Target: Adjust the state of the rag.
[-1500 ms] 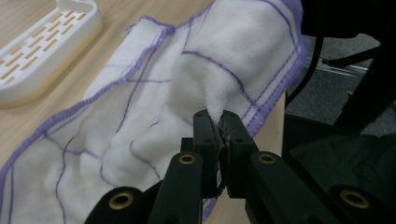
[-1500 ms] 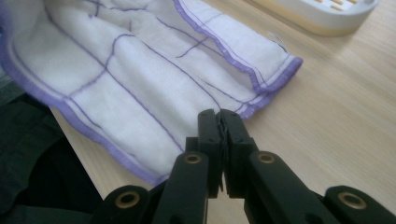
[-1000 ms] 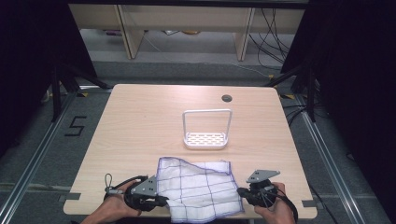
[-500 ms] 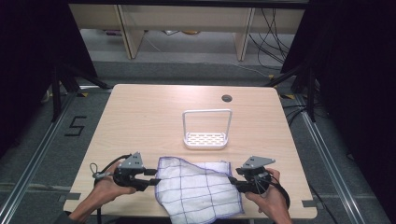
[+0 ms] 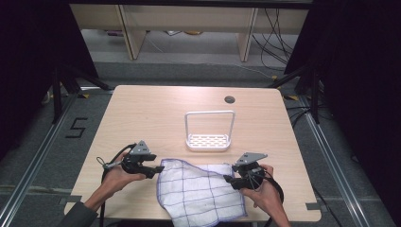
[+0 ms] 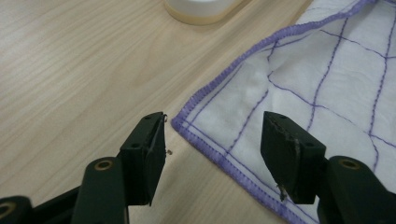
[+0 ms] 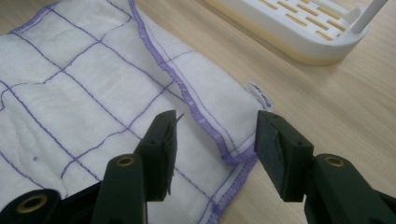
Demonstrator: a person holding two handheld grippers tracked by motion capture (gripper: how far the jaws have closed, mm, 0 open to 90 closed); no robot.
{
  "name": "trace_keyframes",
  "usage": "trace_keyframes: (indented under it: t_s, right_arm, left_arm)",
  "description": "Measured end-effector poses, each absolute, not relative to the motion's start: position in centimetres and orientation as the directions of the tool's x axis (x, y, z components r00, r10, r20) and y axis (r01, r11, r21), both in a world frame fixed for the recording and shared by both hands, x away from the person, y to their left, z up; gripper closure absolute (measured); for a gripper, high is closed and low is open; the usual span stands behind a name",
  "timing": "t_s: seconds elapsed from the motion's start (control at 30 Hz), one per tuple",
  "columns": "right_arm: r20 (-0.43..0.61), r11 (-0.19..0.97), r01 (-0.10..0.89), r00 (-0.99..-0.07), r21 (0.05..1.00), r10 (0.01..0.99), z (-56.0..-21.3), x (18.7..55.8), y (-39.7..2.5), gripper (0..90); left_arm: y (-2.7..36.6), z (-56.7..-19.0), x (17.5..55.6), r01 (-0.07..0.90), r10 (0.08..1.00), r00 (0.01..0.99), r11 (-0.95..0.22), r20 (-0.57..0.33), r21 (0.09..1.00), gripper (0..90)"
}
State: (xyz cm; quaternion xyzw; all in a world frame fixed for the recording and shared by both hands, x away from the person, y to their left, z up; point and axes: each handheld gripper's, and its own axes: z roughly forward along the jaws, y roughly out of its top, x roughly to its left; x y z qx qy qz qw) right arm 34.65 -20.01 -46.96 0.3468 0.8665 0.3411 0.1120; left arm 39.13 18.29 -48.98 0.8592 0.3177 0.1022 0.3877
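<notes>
On the pale wooden surface (image 5: 142, 113), a checked cloth (image 5: 198, 194) lies between the left gripper (image 5: 153, 171) and right gripper (image 5: 229, 179), both spread apart at its corners.

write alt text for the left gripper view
The left gripper, its two black jaws open, points at a corner of a white cloth with purple grid lines and purple stitched edging, lying on a light wooden table. A white rack base sits at the top edge.
</notes>
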Motion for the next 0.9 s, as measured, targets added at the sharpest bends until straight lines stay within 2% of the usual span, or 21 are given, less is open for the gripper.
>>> trace_keyframes:
  t_s: [0.33, 0.47, 0.5, 0.9]
  right_arm:
    - [0.059, 0.497, 0.549, -0.709, 0.671, 0.703, -47.5, 34.3, -19.6, 49.2]
    - [0.036, 0.521, 0.511, -0.737, 0.684, 0.675, -47.9, 34.6, -19.5, 48.6]
    - [0.052, 0.52, 0.544, -0.722, 0.659, 0.69, -47.7, 34.5, -19.4, 48.4]
    - [0.038, 0.529, 0.553, -0.713, 0.644, 0.7, -48.2, 35.5, -18.8, 47.5]
  left_arm:
    - [17.5, -49.3, 40.0, 0.469, 0.624, 0.779, -0.513, -0.062, 0.719, 38.3]
    - [17.4, -49.4, 40.2, 0.477, 0.629, 0.775, -0.512, -0.066, 0.714, 36.3]
    - [17.3, -49.5, 40.3, 0.48, 0.632, 0.772, -0.513, -0.065, 0.712, 35.8]
    - [16.4, -49.9, 40.5, 0.48, 0.635, 0.771, -0.525, -0.053, 0.703, 32.2]
